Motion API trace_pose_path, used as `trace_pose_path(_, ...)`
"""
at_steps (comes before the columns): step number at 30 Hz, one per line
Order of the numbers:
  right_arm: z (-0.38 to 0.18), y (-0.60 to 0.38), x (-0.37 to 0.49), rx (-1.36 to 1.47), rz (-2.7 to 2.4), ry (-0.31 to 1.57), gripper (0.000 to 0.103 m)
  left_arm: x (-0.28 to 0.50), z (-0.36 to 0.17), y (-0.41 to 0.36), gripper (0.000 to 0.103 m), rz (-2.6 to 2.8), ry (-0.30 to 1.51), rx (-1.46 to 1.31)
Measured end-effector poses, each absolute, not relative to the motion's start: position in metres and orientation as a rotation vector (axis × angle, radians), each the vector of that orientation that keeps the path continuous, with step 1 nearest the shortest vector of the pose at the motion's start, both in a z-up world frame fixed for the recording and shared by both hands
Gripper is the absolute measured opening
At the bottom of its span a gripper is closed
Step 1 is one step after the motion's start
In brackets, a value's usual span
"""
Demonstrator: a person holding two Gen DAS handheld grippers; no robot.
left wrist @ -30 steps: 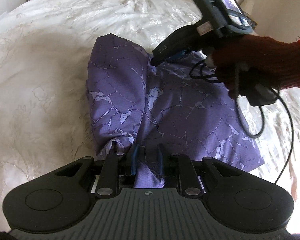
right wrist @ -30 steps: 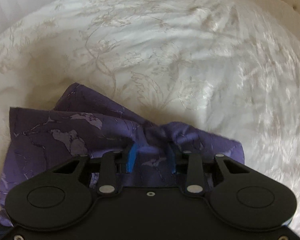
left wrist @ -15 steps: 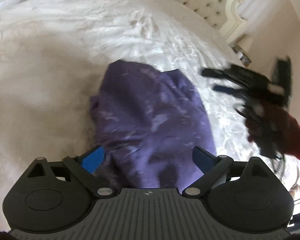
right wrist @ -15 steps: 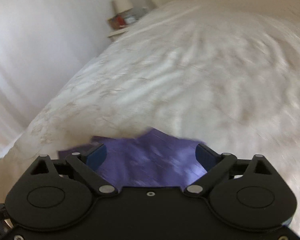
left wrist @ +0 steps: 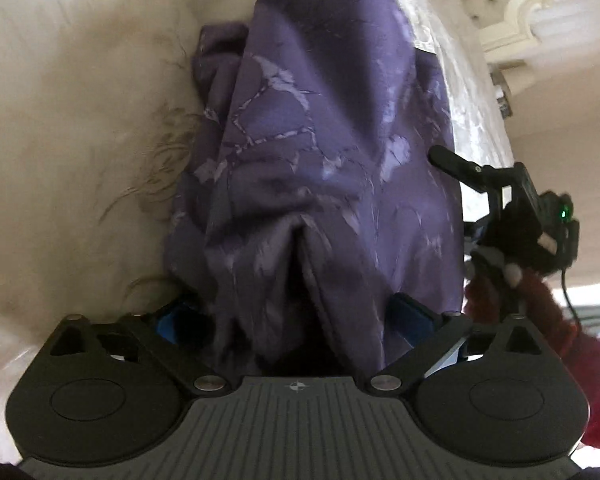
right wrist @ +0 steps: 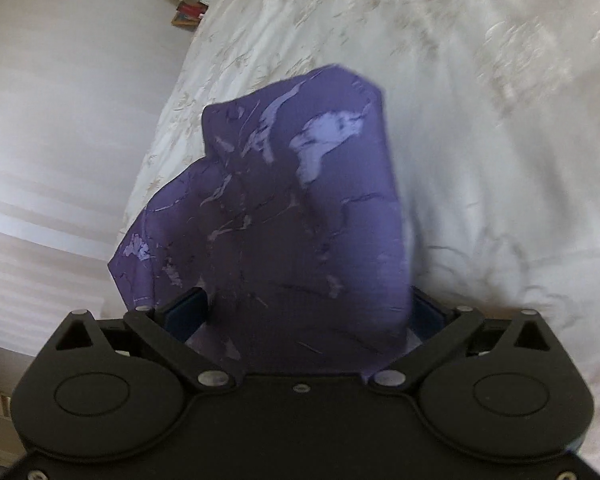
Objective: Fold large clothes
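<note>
My left gripper [left wrist: 296,316] and right gripper [right wrist: 308,312] both stand spread wide, the purple crackle-patterned cotton garment [left wrist: 320,152] bunched between their fingers, over the cream embroidered bedspread [left wrist: 80,128]; closing now might catch several layers and spoil the fold

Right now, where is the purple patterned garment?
The purple patterned garment lies bunched on the cream embroidered bedspread, spilling between both open grippers' fingers in each wrist view; the right gripper is at its right edge.
</note>
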State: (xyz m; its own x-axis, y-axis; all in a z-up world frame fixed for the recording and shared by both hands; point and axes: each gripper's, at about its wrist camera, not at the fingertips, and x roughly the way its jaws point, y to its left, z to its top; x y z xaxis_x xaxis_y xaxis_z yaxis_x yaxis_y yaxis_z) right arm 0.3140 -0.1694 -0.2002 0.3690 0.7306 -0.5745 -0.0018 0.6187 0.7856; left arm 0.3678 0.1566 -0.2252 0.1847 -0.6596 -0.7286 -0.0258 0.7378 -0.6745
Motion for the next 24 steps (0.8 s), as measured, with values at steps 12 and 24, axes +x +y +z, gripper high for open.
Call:
trace_pose_path(12, -0.163, -0.229, 0.292, 0.792, 0.471, 1.087, 0.056, 0.367, -0.224, 0.076, 0.101, -0.667, 1.377, -0.624)
trace_pose_path(24, -0.14, -0.393, 0.255, 0.691, 0.258, 1.033, 0.058, 0.359, -0.211, -0.115, 0.101, -0.821, 1.386, -0.472)
